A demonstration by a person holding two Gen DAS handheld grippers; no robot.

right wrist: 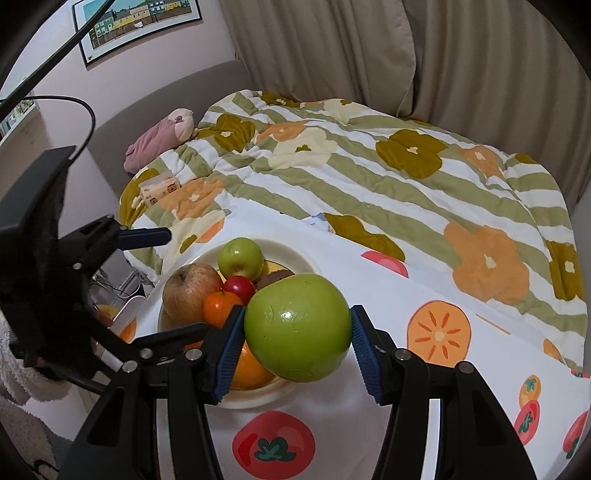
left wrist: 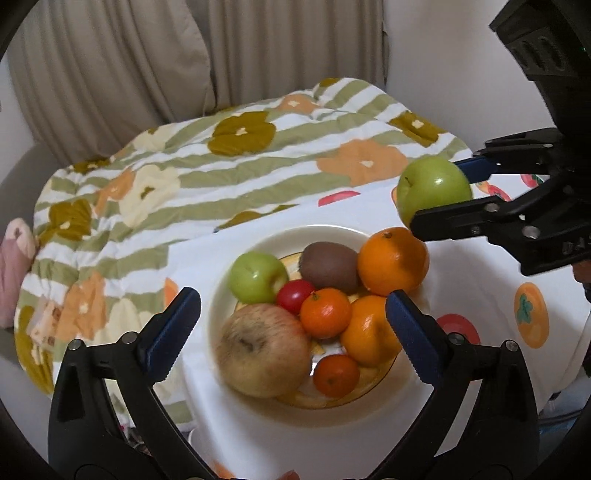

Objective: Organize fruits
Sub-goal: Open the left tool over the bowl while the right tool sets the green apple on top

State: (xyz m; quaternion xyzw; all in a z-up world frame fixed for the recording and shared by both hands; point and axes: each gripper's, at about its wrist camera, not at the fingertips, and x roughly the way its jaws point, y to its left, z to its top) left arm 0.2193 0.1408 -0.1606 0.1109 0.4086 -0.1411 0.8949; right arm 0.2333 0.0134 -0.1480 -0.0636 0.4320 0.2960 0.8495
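A cream plate [left wrist: 221,295] of fruit sits on a white fruit-print cloth [right wrist: 424,295]. Above the plate's right rim, the right gripper [right wrist: 297,343] clamps a large green apple [right wrist: 297,326] — stem end pointing left. The left gripper [left wrist: 291,328] hovers over the plate — jaws wide, holding nothing.

Beige curtains [right wrist: 369,48], floral striped quilt [right wrist: 369,177], framed picture [right wrist: 136,26], pale wall [right wrist: 177,55]

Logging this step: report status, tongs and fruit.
Left tongs open, empty, over the plate. Right tongs shut on green apple, beside the plate's edge. Plate crowded; large orange nearest.
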